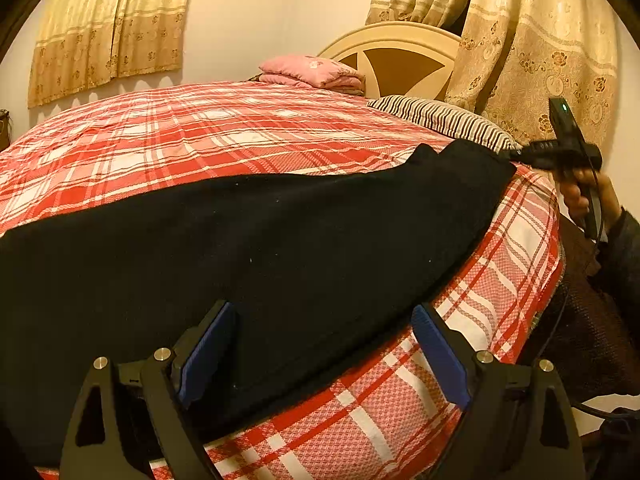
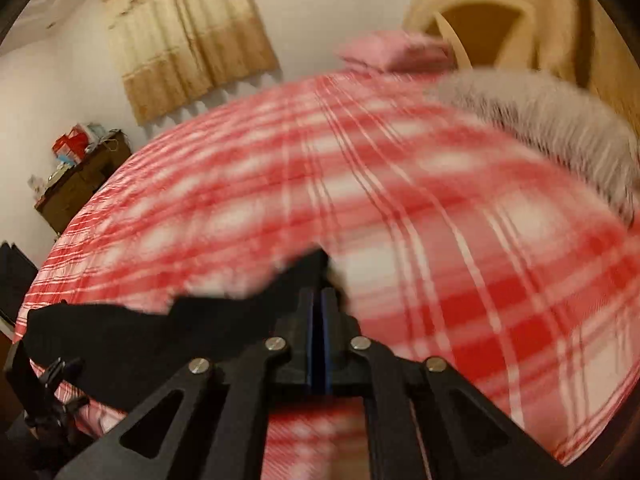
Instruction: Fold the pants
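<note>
Black pants (image 1: 280,240) lie stretched along the near edge of a bed with a red plaid cover (image 1: 200,132). My left gripper (image 1: 324,344) is open, its blue pads (image 1: 208,352) either side of the pants' near end, resting low over the cloth. My right gripper (image 2: 319,304) is shut on the pants' far end (image 2: 224,320) and holds it slightly lifted. In the left wrist view the right gripper (image 1: 516,154) shows at the pants' far corner, held by a hand. The right wrist view is motion-blurred.
A striped pillow (image 1: 444,120) and a folded pink blanket (image 1: 316,72) lie by the headboard (image 1: 400,56). Curtains (image 1: 540,60) hang close at the right. A dark wooden cabinet (image 2: 80,180) with clutter stands past the bed's far side.
</note>
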### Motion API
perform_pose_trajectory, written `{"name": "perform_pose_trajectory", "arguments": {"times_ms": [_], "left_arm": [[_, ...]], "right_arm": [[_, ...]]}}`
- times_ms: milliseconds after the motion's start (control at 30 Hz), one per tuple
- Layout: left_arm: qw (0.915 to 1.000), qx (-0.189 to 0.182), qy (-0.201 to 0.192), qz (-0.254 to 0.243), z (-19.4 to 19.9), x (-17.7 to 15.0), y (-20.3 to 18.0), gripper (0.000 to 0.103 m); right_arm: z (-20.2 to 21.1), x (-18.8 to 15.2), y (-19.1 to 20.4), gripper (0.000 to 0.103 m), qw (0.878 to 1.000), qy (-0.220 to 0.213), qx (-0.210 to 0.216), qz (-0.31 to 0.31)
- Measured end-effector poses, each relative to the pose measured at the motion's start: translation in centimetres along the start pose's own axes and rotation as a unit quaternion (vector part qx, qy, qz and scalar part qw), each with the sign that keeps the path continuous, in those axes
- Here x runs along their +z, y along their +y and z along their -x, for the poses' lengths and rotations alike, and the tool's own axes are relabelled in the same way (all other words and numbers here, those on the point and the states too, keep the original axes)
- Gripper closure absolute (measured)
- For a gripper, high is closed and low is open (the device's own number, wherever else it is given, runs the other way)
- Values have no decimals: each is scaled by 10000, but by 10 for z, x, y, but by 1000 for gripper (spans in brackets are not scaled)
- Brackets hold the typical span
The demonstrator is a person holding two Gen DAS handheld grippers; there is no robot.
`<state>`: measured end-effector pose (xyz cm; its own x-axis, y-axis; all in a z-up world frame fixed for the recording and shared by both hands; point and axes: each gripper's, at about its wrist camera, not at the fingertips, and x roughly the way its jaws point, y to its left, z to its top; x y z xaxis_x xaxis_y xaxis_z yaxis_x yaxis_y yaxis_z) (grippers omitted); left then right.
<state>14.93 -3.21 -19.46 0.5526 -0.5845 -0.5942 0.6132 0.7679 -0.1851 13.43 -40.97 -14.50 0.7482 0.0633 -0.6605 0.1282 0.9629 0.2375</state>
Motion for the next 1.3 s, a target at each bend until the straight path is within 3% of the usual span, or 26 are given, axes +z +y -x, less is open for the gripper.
{"name": "perform_pose_trajectory", "arguments": {"times_ms": [67,133,300,467,633,733,767,800,833,867,933,1033,1167,1300], "left_arm": [[10000,-64,-67,28,8,10,-4,12],[9997,-70,-215,-133,14,25,-14,12],[9912,-402,-115,-1255,-7,68,-75,12],[9666,-584,-64,-2496,-64,102,-155,12],[9509,-665,-69,-3022,-119,135,-227,12],[9461,-931,166,-3098,-150,149,-259,26],[9448,-978,303,-3112,-160,151,-266,27],[9433,-922,407,-3163,-168,151,-271,27],[9415,-866,510,-3216,-178,150,-274,34],[9412,-947,606,-3185,-185,149,-274,38],[9490,-1161,672,-2852,-190,154,-266,39],[9560,-1267,692,-2553,-188,160,-259,92],[9653,-1556,741,-1963,-184,168,-241,93],[9683,-1704,600,-1725,-174,175,-233,94]], "right_arm": [[5,-10,-19,87,9995,24,101,-309],[10,-16,-37,57,9983,51,45,-587],[15,-17,-43,57,9959,9,208,-882],[15,-17,-43,57,9949,-52,229,-976],[22,-17,-61,57,9926,-222,145,-1189],[23,-21,-70,58,9900,-272,229,-1365],[24,-22,-71,58,9899,-304,248,-1362],[24,-22,-71,58,9898,-318,252,-1363],[24,-22,-71,58,9900,-333,245,-1352],[25,-22,-70,58,9900,-343,248,-1349],[25,-23,-68,58,9896,-356,292,-1360],[26,-24,-67,58,9903,-399,295,-1299],[25,-25,-66,56,9888,-480,406,-1354],[25,-26,-57,56,9908,-496,351,-1210]]}}
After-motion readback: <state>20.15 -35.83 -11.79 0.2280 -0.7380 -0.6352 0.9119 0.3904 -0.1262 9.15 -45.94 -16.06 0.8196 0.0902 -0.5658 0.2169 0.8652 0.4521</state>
